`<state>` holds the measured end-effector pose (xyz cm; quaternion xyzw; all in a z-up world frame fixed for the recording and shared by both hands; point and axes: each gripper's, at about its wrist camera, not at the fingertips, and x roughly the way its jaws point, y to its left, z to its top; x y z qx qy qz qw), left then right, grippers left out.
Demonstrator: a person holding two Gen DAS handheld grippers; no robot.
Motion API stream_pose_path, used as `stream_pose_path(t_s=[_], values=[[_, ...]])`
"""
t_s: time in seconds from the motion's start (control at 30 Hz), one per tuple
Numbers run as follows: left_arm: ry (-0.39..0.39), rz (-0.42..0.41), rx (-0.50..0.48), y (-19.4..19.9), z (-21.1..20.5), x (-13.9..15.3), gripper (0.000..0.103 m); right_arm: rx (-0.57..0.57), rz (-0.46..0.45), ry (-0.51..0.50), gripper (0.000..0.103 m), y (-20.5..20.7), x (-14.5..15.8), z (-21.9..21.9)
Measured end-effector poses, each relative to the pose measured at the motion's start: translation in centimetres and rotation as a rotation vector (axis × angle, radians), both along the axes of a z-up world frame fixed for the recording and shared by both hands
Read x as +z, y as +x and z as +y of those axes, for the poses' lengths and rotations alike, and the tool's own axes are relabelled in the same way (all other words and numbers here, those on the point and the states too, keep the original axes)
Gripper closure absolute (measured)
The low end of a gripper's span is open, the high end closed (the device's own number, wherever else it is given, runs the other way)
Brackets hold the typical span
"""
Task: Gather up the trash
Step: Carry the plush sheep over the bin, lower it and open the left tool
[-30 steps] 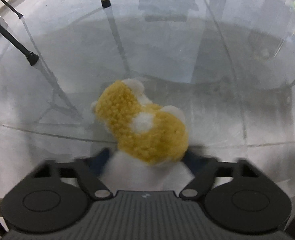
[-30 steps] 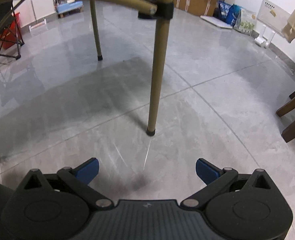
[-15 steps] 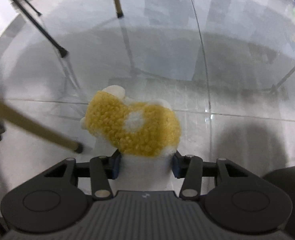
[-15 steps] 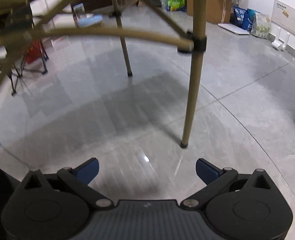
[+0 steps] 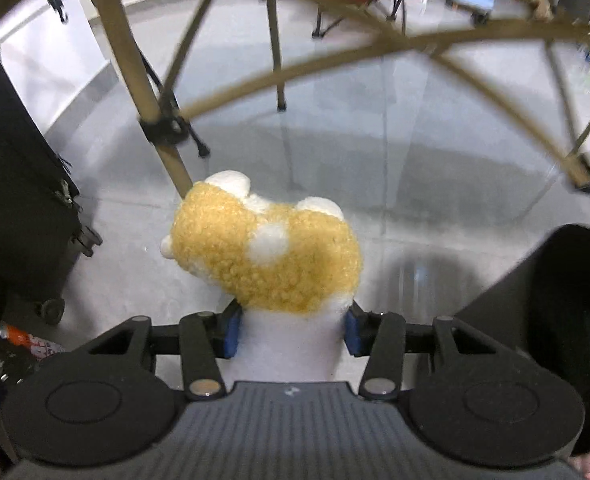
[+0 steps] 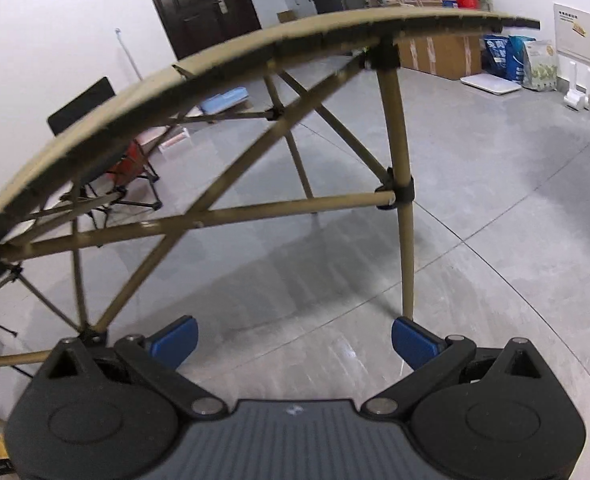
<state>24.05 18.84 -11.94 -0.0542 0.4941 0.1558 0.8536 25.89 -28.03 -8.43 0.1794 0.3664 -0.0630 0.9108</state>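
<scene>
Plush toy [image 5: 267, 252] sits in the left claw [image 5: 290, 334], curly yellow-ochre fleece on top, round white patch mid-back, white nubs at the far edge, smooth white underside. Blue pads [image 5: 231, 334] press into that white underside from both sides; jaws have just been closing and are now clamped on it, narrow gap. Toy is clear of the floor [image 5: 435, 168], held in the air in front of the left camera.

Right claw [image 6: 294, 340]: blue pads wide apart, nothing between them, only floor behind.

Around it: glossy grey floor tiles with thin grout lines and soft reflections. Folding bench frame [image 6: 255, 208] of tan round tubing, crossed braces, black plastic joint clamps; slatted bench top edge [image 6: 255, 52] arcs across the right view, seen from below. Black soft case on small wheels [image 5: 19, 184] at left in the left view. Dark rounded shape [image 5: 567, 320] at right of that view, too close to identify. Far wall side: dark wooden door [image 6: 203, 4], cardboard boxes [image 6: 439, 54], printed bags [image 6: 523, 62], folding chair with red fabric [image 6: 127, 168].
</scene>
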Motion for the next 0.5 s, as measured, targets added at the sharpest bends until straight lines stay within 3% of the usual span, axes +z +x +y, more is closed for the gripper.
stream_pose_path(t_s=[0.2, 0.5], values=[[0.001, -0.1, -0.053, -3.5, -4.2, 5.4, 0.055, 0.066, 0.011, 0.002, 0.0, -2.0, 1.7, -0.7], [-0.017, -0.176, -0.223, -4.9, -14.2, 8.8, 0.055, 0.158, -0.005, -0.036, 0.0, -4.2, 3.2, -1.3]])
